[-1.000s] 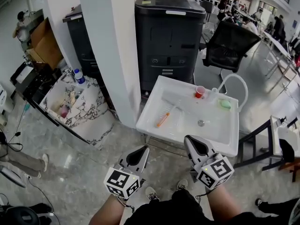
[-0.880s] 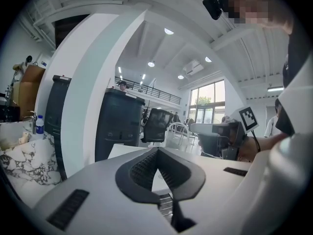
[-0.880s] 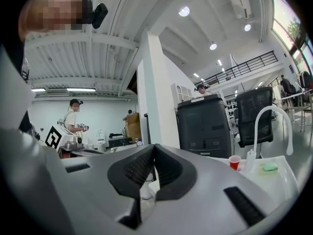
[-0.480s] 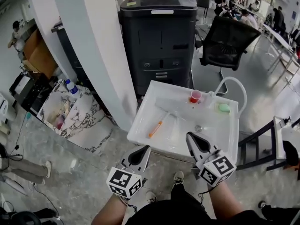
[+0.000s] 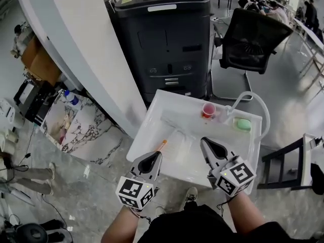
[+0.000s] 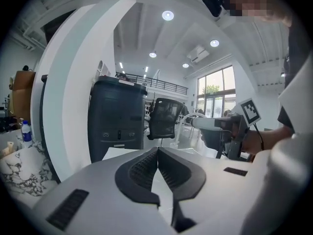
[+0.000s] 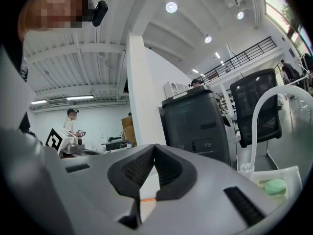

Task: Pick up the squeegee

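Observation:
The squeegee lies in the white sink point(image 5: 152, 120): its pale blade point(image 5: 174, 121) is near the middle and its orange handle point(image 5: 162, 145) points toward the near left rim. My left gripper point(image 5: 154, 157) is shut and empty, its tip just short of the handle's end and covering part of it. The right gripper point(image 5: 204, 142), also shut and empty, hovers over the sink's near right part. In the left gripper view the left gripper point(image 6: 158, 151) has its jaws pressed together. In the right gripper view a strip of the orange handle point(image 7: 148, 199) shows below the closed right gripper point(image 7: 154, 147).
A red cup point(image 5: 208, 110), a green sponge point(image 5: 244, 124) and a white hose point(image 5: 250, 96) sit at the sink's far side. Behind stand a black printer point(image 5: 164, 39) and a black chair point(image 5: 255, 39). A white pillar point(image 5: 81, 49) and a marble slab point(image 5: 81, 125) are at the left.
Both grippers have moved forward from above the floor to over the sink's near edge. The sink and squeegee now appear closer. Both pairs of jaws stayed shut.

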